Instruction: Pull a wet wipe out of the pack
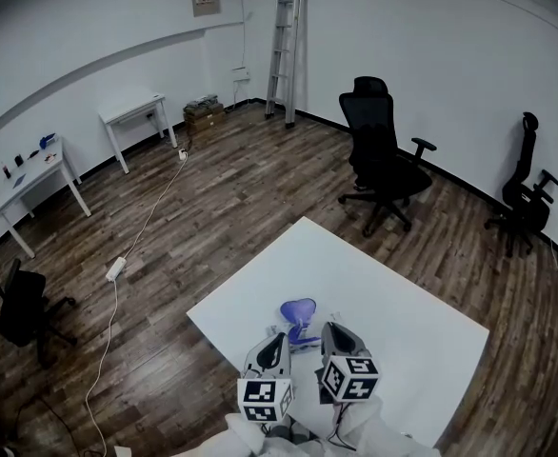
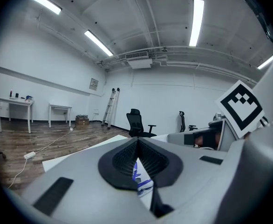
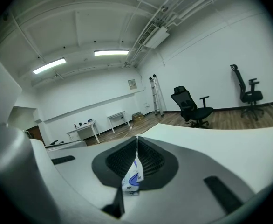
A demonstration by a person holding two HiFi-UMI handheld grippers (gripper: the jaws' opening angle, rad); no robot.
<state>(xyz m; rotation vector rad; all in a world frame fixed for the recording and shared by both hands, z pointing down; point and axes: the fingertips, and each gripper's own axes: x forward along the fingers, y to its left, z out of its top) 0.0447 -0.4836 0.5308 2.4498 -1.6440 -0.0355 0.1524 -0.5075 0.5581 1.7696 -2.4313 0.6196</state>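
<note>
Both my tongs are clenched on the wipe pack. Left gripper (image 2: 137,148): jaws pinched together on a white-and-blue edge of the pack (image 2: 141,180). Right gripper (image 3: 137,146): same, pads closed on a thin edge, with the rest of the pack hanging below the tips. No released jaw anywhere.

Place: in the head view the pack sits between the two gripper tips, over the near part of the white tabletop (image 1: 403,293), close to the edge on my side and well away from the far corners. It looks lifted off the surface, but I can't confirm a gap. A purple flap (image 1: 298,309) sticks up just beyond the tips. Probably the pack's lid, not certain.

Step, my read: still the hold-the-pack stage. I see no wipe drawn out and no sheet trailing from either jaw.

Next move needs: one gripper stays clamped as the anchor, and the other lets go and re-grips at the opening on the top wipe only. Then pull away from the pack, steady, with the anchor side not following. Risk: pinching wrapper film instead of the wipe.
</note>
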